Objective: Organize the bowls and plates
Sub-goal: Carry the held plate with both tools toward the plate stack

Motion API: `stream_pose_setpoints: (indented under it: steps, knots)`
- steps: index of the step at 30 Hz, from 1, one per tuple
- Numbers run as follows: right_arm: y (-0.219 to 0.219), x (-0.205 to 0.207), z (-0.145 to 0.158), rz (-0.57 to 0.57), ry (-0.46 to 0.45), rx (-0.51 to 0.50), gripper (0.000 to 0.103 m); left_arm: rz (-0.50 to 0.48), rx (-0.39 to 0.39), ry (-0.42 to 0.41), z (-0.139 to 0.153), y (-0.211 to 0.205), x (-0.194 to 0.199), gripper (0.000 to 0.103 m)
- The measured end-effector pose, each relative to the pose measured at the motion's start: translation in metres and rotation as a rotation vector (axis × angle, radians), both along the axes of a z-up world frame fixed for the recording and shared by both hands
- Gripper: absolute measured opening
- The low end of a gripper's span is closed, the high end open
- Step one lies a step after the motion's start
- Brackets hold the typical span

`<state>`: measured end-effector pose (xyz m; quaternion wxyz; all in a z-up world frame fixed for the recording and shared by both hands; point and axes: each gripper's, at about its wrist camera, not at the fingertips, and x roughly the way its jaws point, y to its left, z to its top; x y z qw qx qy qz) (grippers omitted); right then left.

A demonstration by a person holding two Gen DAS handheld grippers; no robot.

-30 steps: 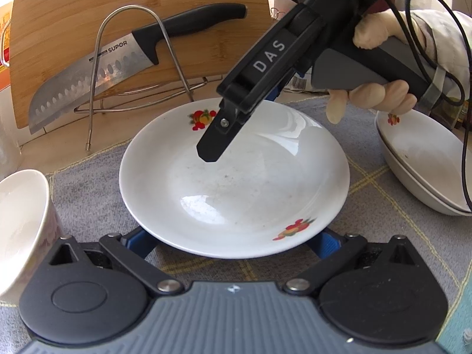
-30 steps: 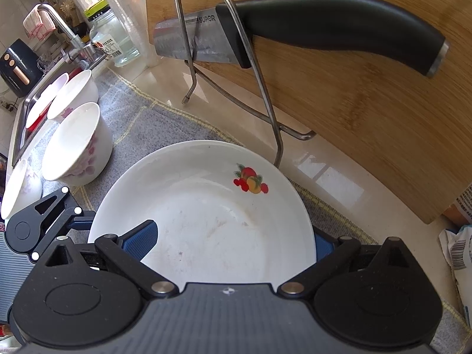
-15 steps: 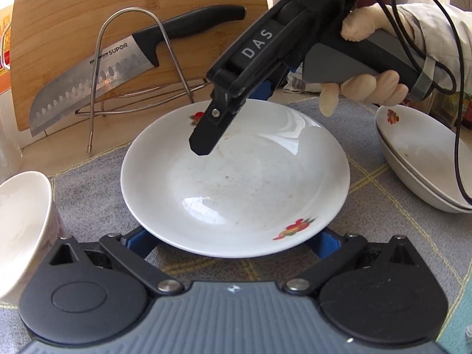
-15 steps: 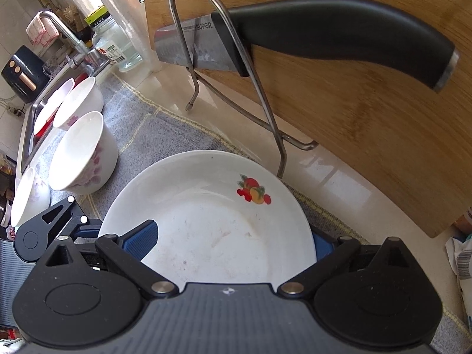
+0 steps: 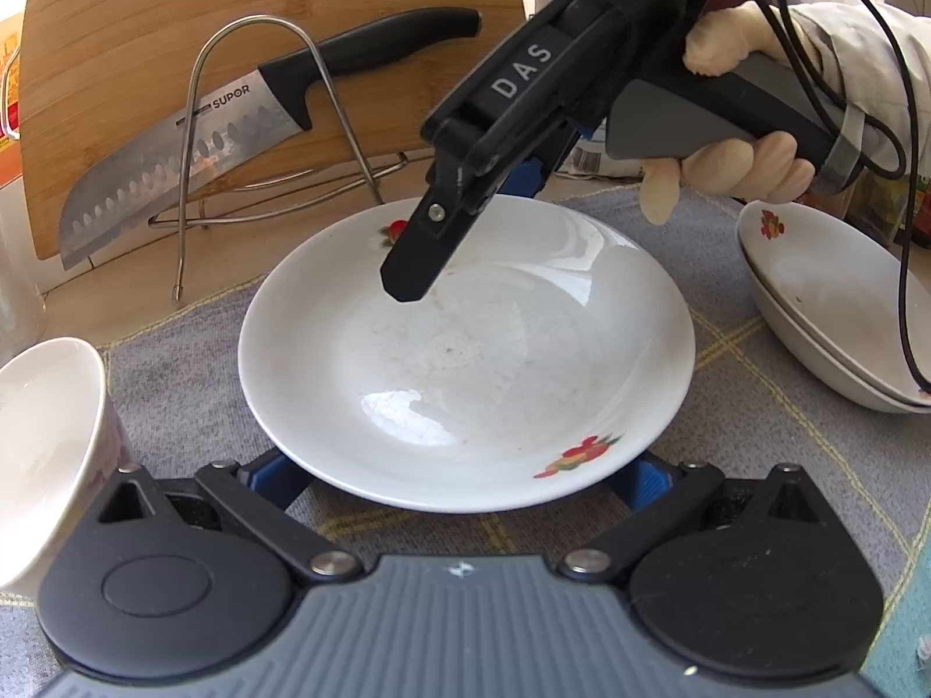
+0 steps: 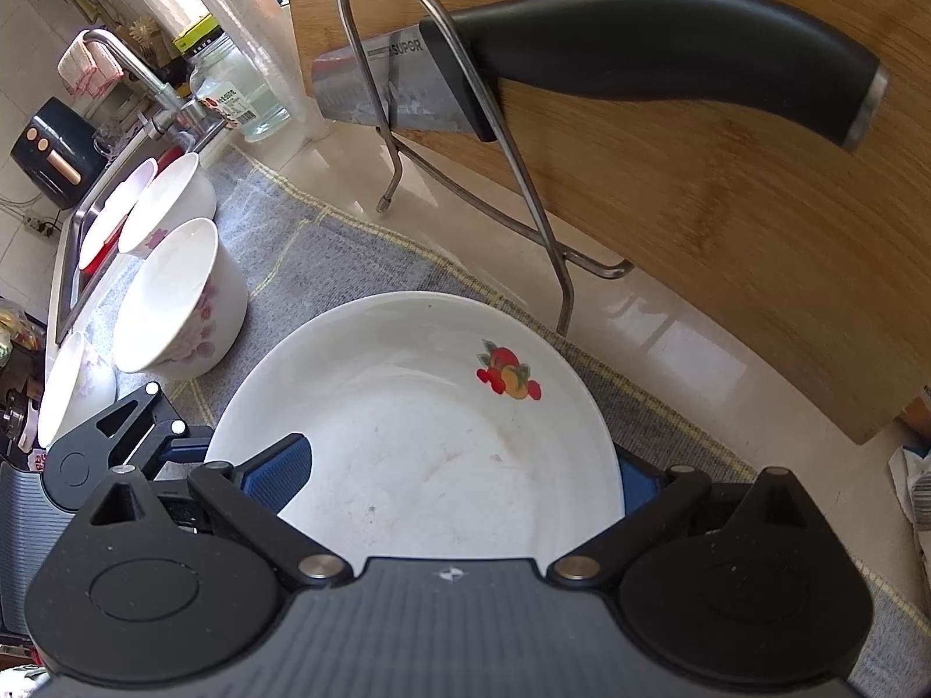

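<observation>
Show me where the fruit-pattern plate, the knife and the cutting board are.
plate (image 5: pixel 465 372), left wrist view, on the bare centre of its well.
knife (image 5: pixel 174 168), left wrist view, on the flat of the blade.
cutting board (image 6: pixel 727 221), right wrist view, on the bare wood below the knife handle.

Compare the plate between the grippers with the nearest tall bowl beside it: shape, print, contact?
The plate is wide and shallow; the bowl is tall, narrow and deep.
The plate carries red-orange fruit prints; the bowl has pale pink flowers on its side.
The right gripper straddles the plate with open jaws; nothing touches the bowl.
Both are glossy white and sit upright on the grey mat.
</observation>
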<state>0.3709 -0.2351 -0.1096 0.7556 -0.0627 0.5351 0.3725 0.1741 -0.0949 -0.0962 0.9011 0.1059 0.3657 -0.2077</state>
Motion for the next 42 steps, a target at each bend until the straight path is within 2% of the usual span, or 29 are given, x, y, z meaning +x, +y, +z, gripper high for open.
stream_pose_setpoints:
  steps: [16,42]
  knots:
    - [-0.003,-0.016,0.004,-0.008,0.001,0.003,0.103,-0.012,0.01,0.014,0.005,-0.002,0.002,0.102]
    - [-0.013,-0.071,0.039,-0.013,-0.047,0.028,0.103,-0.027,0.03,-0.02,0.029,-0.007,-0.017,0.102]
